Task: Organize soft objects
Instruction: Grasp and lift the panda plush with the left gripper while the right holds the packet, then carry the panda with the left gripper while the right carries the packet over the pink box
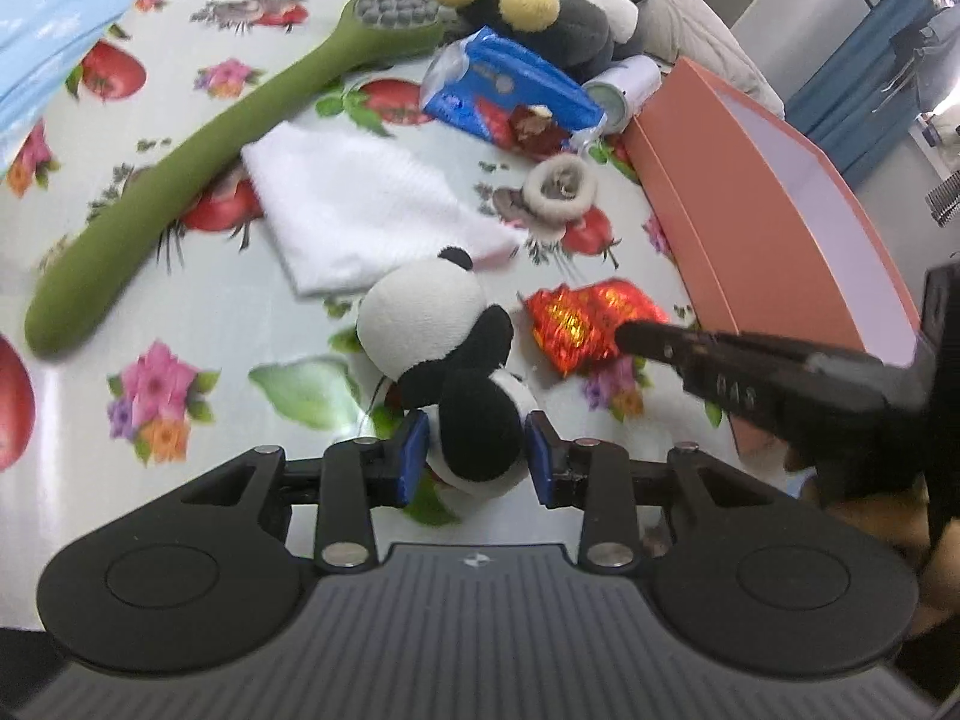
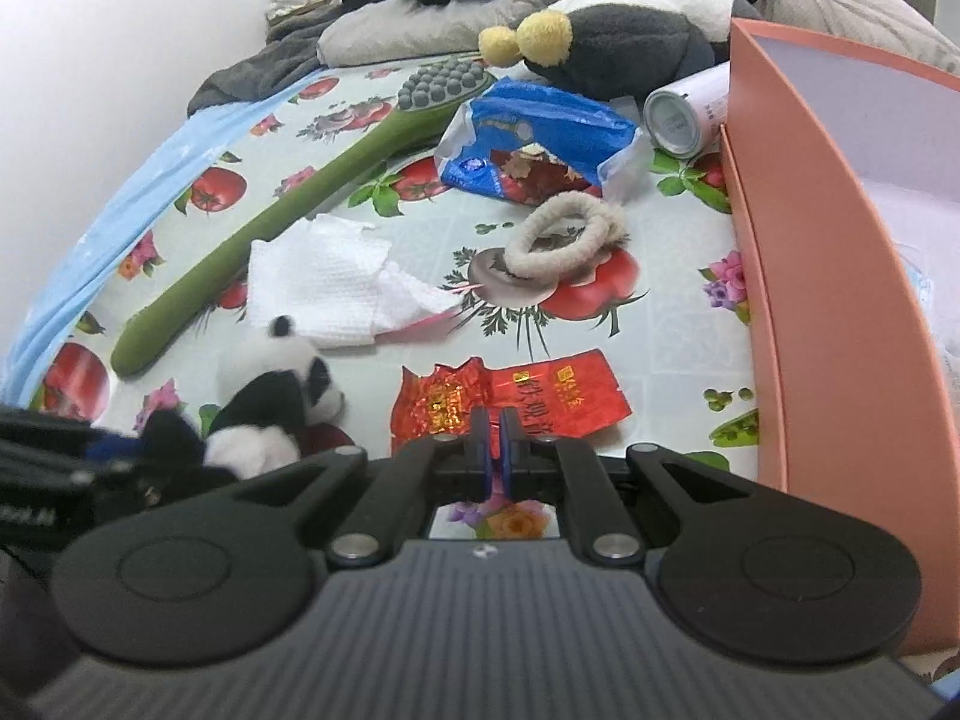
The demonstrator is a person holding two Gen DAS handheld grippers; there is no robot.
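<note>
The left gripper holds the panda plush by its lower black-and-white body, one blue pad pressed against each side; the head of the toy points toward 11 o'clock of the left wrist view, over the flowered tablecloth. The right gripper has its pads almost together, with only a thin slit between them, at the near edge of the red foil packet; whether the foil is pinched cannot be told. In the left wrist view this packet lies at 3 o'clock of the panda plush, just beside it. The white folded cloth lies at 12 o'clock of the plush, near it, and the green long-handled brush runs from 9 o'clock up to 12 o'clock of that view, its grey knobbed head at the far end. The beige hair loop lies at 12 o'clock of the red foil packet, apart from it. Beyond it are the blue snack bag, the white can on its side, and the grey plush with yellow pompoms. The orange box stands open along the 3 o'clock side
</note>
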